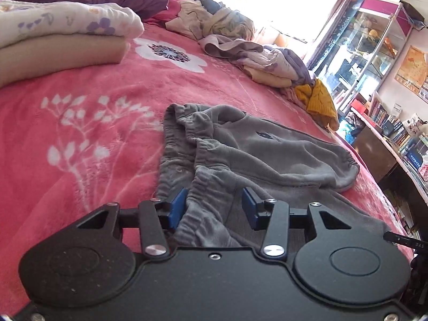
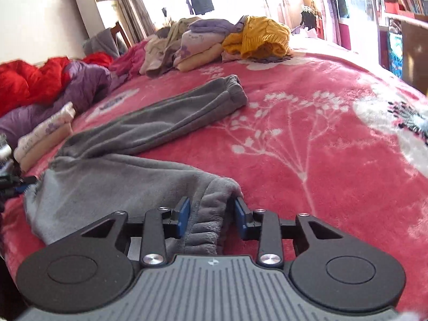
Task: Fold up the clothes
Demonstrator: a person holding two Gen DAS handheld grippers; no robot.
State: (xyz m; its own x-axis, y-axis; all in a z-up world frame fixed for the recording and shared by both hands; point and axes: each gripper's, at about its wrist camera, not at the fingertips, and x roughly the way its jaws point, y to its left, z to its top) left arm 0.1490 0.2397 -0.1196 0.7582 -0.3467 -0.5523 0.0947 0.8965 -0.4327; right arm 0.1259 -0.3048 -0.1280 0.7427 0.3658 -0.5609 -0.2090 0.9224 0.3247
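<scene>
Grey fleece trousers (image 1: pixel 267 155) lie crumpled on a pink flowered blanket (image 1: pixel 80 123). In the left wrist view my left gripper (image 1: pixel 214 210) is open, its blue pads (image 1: pixel 178 211) straddling a bunched elastic edge of the trousers without pinching it. In the right wrist view one trouser leg (image 2: pixel 174 117) stretches away towards its cuff, and the other part (image 2: pixel 120 182) lies near me. My right gripper (image 2: pixel 212 216) is open around a gathered elastic end; the cloth touches the left pad, and a small gap shows at the right pad (image 2: pixel 240 219).
A folded stack (image 1: pixel 67 34) sits at the far left of the bed, also seen as the folded stack (image 2: pixel 45 139). Unfolded clothes (image 1: pixel 240 45) with a yellow knit (image 2: pixel 262 37) are piled at the far side. Purple and red bedding (image 2: pixel 53 85) lies beyond. Bookshelves (image 1: pixel 401 139) line the bed's right edge.
</scene>
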